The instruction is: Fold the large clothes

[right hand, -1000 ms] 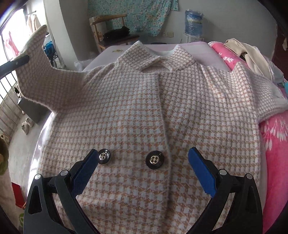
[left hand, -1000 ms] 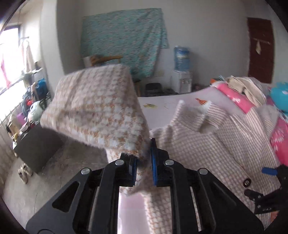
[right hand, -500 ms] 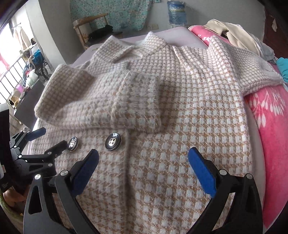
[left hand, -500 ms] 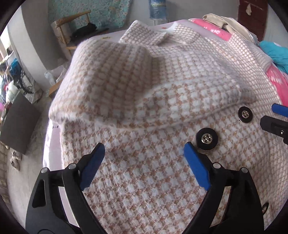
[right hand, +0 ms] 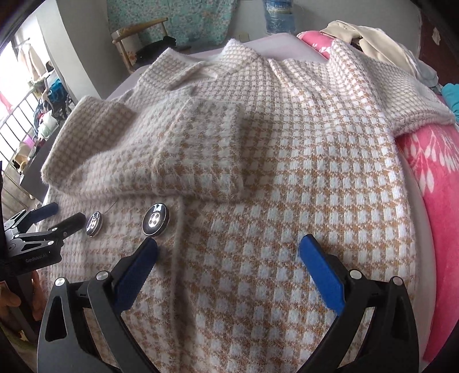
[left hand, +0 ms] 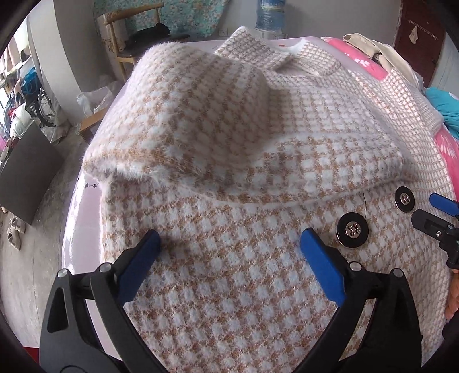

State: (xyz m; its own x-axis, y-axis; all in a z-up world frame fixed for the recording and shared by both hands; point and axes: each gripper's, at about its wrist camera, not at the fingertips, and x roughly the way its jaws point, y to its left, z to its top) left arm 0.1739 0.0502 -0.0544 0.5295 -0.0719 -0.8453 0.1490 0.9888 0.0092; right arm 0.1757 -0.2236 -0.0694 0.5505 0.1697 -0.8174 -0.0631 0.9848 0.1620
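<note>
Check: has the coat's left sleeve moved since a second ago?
Yes. The sleeve, then raised off toward the chair, now lies folded across the coat above the buttons.

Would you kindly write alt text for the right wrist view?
A houndstooth coat lies flat, one sleeve folded across its chest above two dark buttons. The open right gripper hovers over its lower front.

Daylit bedroom with pale walls.
A wooden chair (left hand: 126, 37) stands before a turquoise floral wall cloth (left hand: 183, 14); grey floor (left hand: 25, 258).
</note>
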